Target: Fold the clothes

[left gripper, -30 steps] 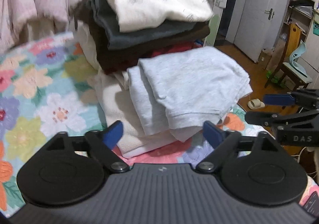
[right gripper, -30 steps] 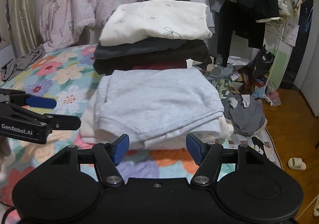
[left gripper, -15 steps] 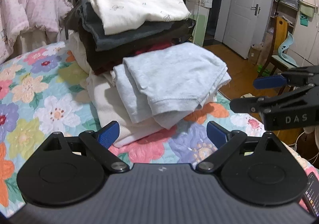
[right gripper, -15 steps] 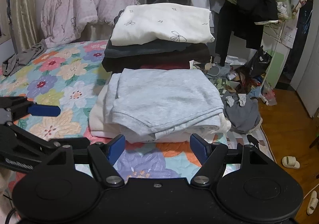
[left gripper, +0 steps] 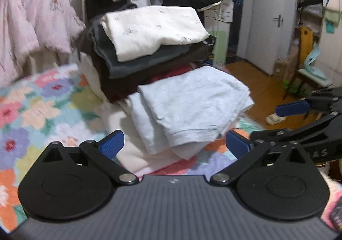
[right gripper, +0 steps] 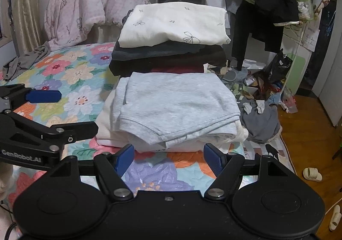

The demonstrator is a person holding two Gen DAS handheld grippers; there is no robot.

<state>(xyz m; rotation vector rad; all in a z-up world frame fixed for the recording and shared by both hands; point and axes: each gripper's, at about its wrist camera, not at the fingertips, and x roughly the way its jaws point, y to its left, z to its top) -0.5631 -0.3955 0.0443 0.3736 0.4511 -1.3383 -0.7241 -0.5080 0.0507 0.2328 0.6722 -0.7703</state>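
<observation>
Step in hand: I judge 1 fold cycle closed; the folded pale grey cotton garment (right gripper: 177, 105) lies flat on top of the cream knit pile (right gripper: 104, 124), at the near edge of the floral quilted bedspread (right gripper: 70, 81).
Stacks: 2 piles, the grey-topped one in front, touching the taller stack behind it, which is capped by a folded white garment with bow prints (right gripper: 173, 26).
Left gripper (left gripper: 174, 143): empty; its jaws are opening, blue pads either side of the grey garment's near corner but not touching it.
Right gripper (right gripper: 168, 159): empty, jaws spread wide, short of the stack's front edge.
Pose: both point downward at the stack from the bed's near side, the left one from the stack's left.
Next move: I would go for an unfolded piece; the crumpled grey cloth (right gripper: 25, 61) at the quilt's far left looks the likeliest, calling for a long reach across the bed.
Risk: brushing the grey garment's loose hem on the way.
</observation>
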